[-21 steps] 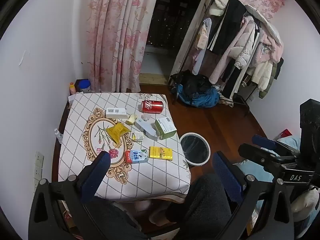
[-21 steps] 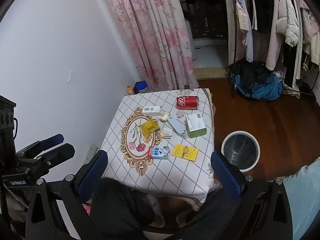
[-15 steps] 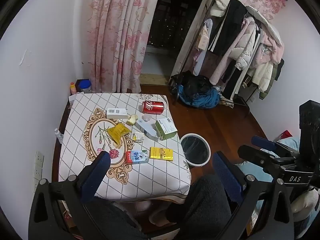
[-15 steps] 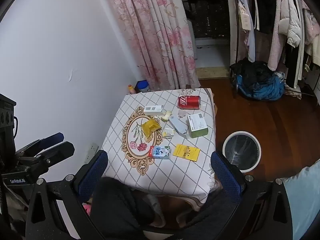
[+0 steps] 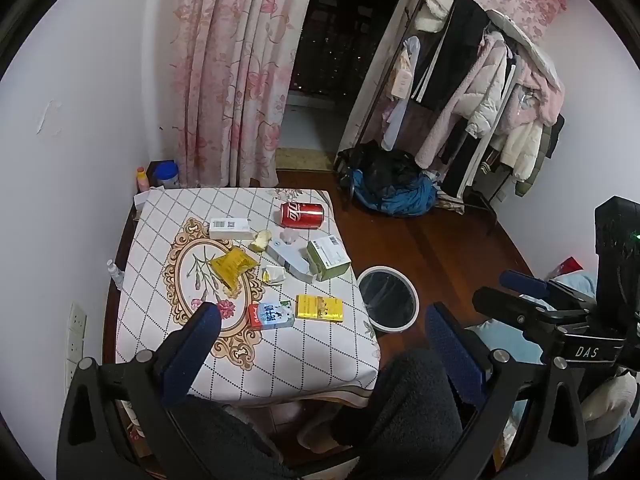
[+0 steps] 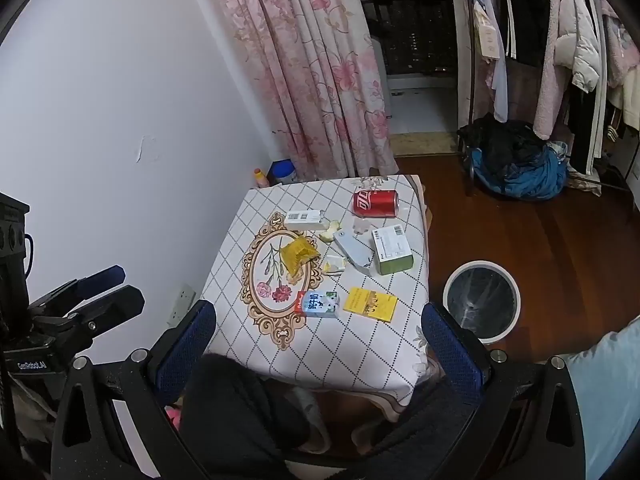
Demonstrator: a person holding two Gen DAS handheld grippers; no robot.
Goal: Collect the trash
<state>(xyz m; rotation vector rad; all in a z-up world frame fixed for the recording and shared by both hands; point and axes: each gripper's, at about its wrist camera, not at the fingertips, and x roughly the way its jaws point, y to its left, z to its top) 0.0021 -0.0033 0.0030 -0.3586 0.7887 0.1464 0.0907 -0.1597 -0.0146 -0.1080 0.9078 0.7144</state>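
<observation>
Hardly anything is shifting since the earlier frames: both views are creeping slightly, the table (image 5: 280,364) sliding a touch within them, and the litter is lying where it was. Both tongs are hanging above the near edge, well apart from everything. The left gripper (image 5: 320,344) is standing spread and empty; the right gripper (image 6: 318,338) is likewise spread, holding nothing. Nearest ahead of both are lying the milk carton (image 6: 318,305) and the yellow packet (image 6: 371,304), side by side, long axes running across the view. The red can (image 6: 375,203) is lying on its side at the far edge. The bin (image 6: 482,300) is standing on the floor off the table's right side, so I judge the right hand better placed.
</observation>
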